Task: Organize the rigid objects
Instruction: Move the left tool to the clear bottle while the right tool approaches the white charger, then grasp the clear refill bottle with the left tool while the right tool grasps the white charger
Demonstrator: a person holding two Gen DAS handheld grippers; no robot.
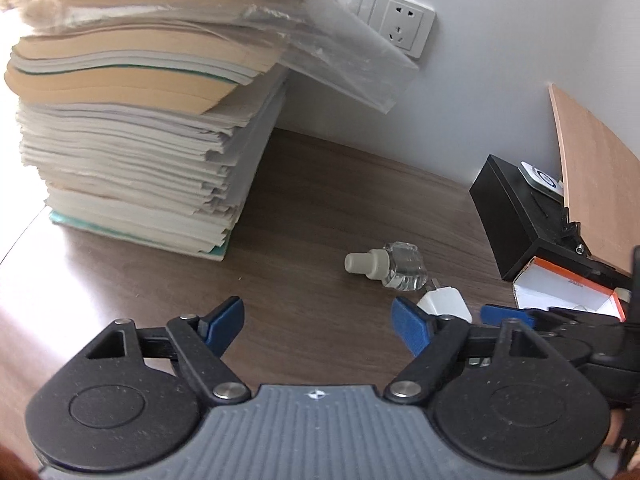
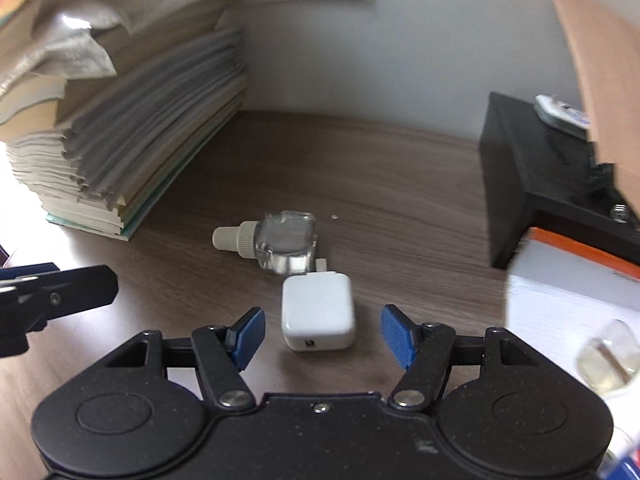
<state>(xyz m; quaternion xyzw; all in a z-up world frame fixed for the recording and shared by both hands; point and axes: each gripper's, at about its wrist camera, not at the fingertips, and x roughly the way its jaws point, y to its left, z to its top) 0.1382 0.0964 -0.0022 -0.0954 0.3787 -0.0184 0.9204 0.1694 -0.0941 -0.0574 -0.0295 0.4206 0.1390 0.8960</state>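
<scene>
A small clear glass bottle [image 2: 286, 244] with a beige cap lies on its side on the dark wood desk [image 2: 400, 184]. A white cube charger [image 2: 318, 310] lies just in front of it, touching or nearly touching it. My right gripper [image 2: 323, 334] is open, with the charger's near end between its blue pads and a gap on each side. My left gripper [image 1: 318, 324] is open and holds nothing. The bottle [image 1: 394, 266] lies ahead of it to the right, and its right finger partly hides the charger [image 1: 444, 300].
A tall stack of books and papers [image 1: 132, 160] fills the left. At the right are a black box [image 2: 520, 184], an open white-and-orange box [image 2: 560, 292] with another glass bottle [image 2: 610, 356] inside, and a leaning wooden board [image 1: 592, 168]. Wall sockets [image 1: 400, 24] are behind.
</scene>
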